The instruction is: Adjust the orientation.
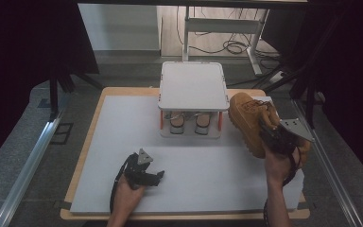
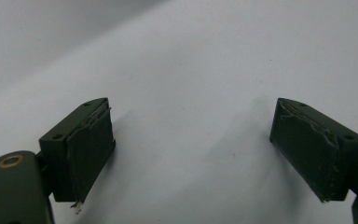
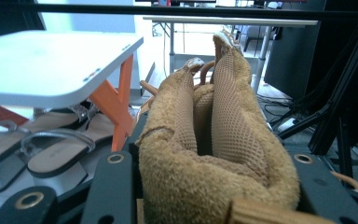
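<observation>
A tan suede boot (image 1: 248, 120) hangs just above the right side of the white table, toe pointing away from me. My right gripper (image 1: 272, 135) is shut on its collar. In the right gripper view the squeezed collar and mesh lining of the boot (image 3: 214, 140) bulge up between the two black jaws. My left gripper (image 1: 158, 177) rests low over the table's near left part. Its jaws stand wide apart with nothing between them, and its pads (image 2: 91, 149) hover over the bare white surface.
A small white shoe rack (image 1: 194, 85) with orange legs stands at the table's back centre, just left of the boot. A pair of sandals (image 1: 189, 124) lies on its lower shelf, and these sandals (image 3: 56, 149) sit under the rack top (image 3: 51, 60). Metal rails flank the table.
</observation>
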A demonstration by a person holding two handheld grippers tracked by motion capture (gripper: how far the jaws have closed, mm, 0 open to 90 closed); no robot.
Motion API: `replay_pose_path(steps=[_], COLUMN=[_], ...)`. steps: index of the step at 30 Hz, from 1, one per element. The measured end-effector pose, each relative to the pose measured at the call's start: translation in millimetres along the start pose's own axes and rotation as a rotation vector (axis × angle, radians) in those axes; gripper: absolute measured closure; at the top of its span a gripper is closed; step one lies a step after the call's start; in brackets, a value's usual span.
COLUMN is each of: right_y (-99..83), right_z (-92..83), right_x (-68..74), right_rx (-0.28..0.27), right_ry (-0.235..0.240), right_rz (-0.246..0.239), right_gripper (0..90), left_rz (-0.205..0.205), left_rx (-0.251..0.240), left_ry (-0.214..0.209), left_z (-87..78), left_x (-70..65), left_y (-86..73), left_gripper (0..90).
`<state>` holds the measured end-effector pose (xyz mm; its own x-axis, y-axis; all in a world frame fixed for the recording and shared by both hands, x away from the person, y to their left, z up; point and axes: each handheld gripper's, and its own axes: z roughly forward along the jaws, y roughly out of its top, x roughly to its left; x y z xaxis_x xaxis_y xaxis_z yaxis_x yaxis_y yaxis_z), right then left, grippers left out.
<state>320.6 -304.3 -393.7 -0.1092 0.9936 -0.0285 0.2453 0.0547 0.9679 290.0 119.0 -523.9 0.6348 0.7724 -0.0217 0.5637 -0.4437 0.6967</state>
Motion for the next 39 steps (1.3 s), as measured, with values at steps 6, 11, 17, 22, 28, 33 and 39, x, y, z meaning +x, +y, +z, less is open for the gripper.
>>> replay_pose_path(steps=[6,11,17,22,28,33,39], right_y=[11.8,21.5,35.4,47.0,59.1,66.5,75.2], right_z=[-2.8,-4.1,-5.7,-7.0,-7.2,-6.7,-7.2], right_x=[-3.6,-5.4,-6.5,-7.0,-7.3,-6.6,-5.6], right_rx=[-0.027,-0.048,-0.076,-0.097,-0.117,-0.126,-0.142], right_ry=[-0.001,-0.004,-0.014,-0.014,-0.009,-0.002,0.007], right_rz=[0.008,0.012,0.005,0.003,0.003,0.000,0.004], right_gripper=[55.5,55.4,55.4,55.4,55.4,55.3,55.2], left_rz=[0.002,0.002,-0.001,0.002,0.001,0.001,0.002], left_rx=[-0.002,-0.001,-0.004,-0.001,-0.002,-0.002,-0.001], left_ry=[0.002,0.001,0.002,0.002,0.002,0.002,0.003], left_z=[0.0,0.0,0.2,0.1,0.1,0.1,0.1], left_x=[-0.2,-0.1,-0.3,-0.1,-0.2,-0.2,-0.1], left_y=[-0.1,0.0,-0.1,-0.1,-0.1,-0.1,-0.1], left_gripper=[13.0,13.0,13.0,13.0,13.0,13.0,13.0])
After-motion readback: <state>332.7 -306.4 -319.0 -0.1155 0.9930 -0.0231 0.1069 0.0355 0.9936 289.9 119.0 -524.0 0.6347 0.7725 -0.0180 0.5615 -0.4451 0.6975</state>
